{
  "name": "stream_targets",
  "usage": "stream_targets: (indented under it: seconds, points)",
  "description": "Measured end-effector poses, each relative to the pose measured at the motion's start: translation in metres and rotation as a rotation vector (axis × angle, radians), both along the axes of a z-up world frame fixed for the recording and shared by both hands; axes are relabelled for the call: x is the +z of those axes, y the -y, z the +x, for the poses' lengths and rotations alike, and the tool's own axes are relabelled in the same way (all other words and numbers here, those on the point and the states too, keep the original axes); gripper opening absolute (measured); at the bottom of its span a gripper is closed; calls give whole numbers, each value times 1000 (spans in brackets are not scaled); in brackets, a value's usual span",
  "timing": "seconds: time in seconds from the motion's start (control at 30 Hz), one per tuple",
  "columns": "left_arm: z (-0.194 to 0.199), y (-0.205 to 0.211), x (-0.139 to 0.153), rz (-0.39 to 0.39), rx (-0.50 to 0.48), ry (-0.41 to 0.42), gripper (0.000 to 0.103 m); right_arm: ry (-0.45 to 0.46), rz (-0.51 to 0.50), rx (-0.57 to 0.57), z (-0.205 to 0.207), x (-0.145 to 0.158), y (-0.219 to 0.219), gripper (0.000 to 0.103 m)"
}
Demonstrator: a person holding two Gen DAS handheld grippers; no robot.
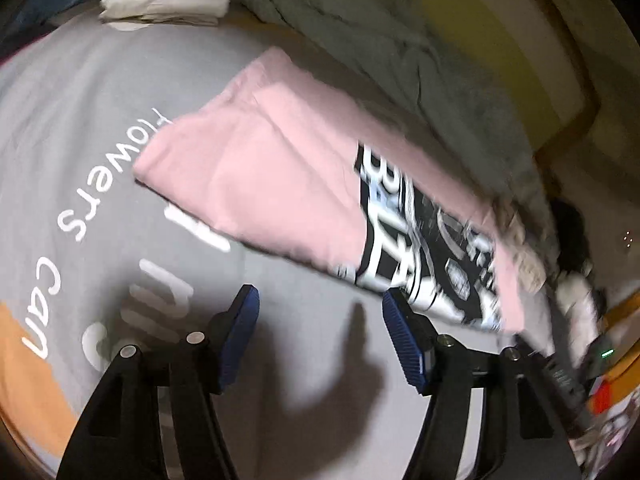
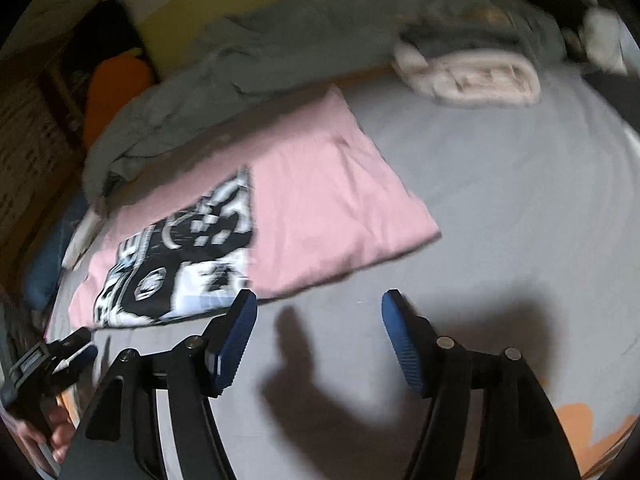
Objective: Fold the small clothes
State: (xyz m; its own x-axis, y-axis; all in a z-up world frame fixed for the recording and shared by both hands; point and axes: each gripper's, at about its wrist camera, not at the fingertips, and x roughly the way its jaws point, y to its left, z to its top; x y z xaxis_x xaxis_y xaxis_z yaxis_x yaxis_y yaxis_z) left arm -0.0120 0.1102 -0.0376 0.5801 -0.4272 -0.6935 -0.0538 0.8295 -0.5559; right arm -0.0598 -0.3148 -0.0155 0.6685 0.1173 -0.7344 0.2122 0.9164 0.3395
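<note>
A pink T-shirt (image 1: 272, 176) with a black-and-white print lies folded into a long strip on the grey bedsheet (image 1: 80, 100). It also shows in the right wrist view (image 2: 320, 200). My left gripper (image 1: 320, 304) is open and empty, just in front of the shirt's near edge, by the printed end. My right gripper (image 2: 318, 304) is open and empty, just in front of the shirt's near edge, by the middle. The left gripper also shows at the lower left of the right wrist view (image 2: 76, 344), held by a hand.
A folded white garment (image 1: 164, 2) lies at the far side of the sheet, also in the right wrist view (image 2: 472, 76). A crumpled grey-green blanket (image 1: 360, 40) lies behind the shirt. The sheet has white lettering (image 1: 72, 224) and an orange patch (image 1: 28, 380).
</note>
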Motion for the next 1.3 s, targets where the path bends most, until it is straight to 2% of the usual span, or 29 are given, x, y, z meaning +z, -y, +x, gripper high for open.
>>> stream_targets:
  seconds: [0.1,0.13,0.2,0.23,0.3,0.33,0.37,0.43,0.5,0.57,0.7,0.83,0.93,1.03,1.17,1.3]
  points:
    - [9,-18,-6,-110,74,-4,63,25,81,-46,14,-9,20,66]
    - [14,-24,-9,-137,99,-2,60,35,113,-51,19,-10,25,66]
    - [26,-38,-12,-143,164,3,51,49,144,-59,26,-11,33,65]
    - [30,-42,-13,-139,179,-4,41,54,154,-65,28,-11,36,62]
    - [36,-56,-16,-138,215,-8,25,63,172,-84,28,-12,42,44]
    - [37,-60,-18,-129,221,-8,9,57,157,-98,27,-13,43,16]
    - [38,-62,-20,-132,219,-15,2,54,160,-94,26,-15,46,3]
    - [31,-66,-17,-172,228,-5,1,85,224,-102,18,-12,54,3]
    - [19,-68,-1,-166,221,45,1,139,264,-93,3,3,59,2]
    - [5,-70,19,-179,206,78,1,171,270,-83,-12,21,59,2]
    - [-32,-73,51,-187,162,78,1,227,230,-83,-57,53,57,2]
    - [-51,-66,72,-130,148,77,1,219,216,-101,-79,61,49,2]
    - [-37,-58,79,-99,149,56,1,192,178,-113,-63,68,43,2]
    - [-4,-56,79,-112,185,-7,1,175,168,-128,-37,80,43,2]
    - [45,-56,74,-148,224,-73,1,118,212,-168,16,86,50,2]
    - [97,-47,60,-126,242,-136,1,57,190,-170,69,81,50,2]
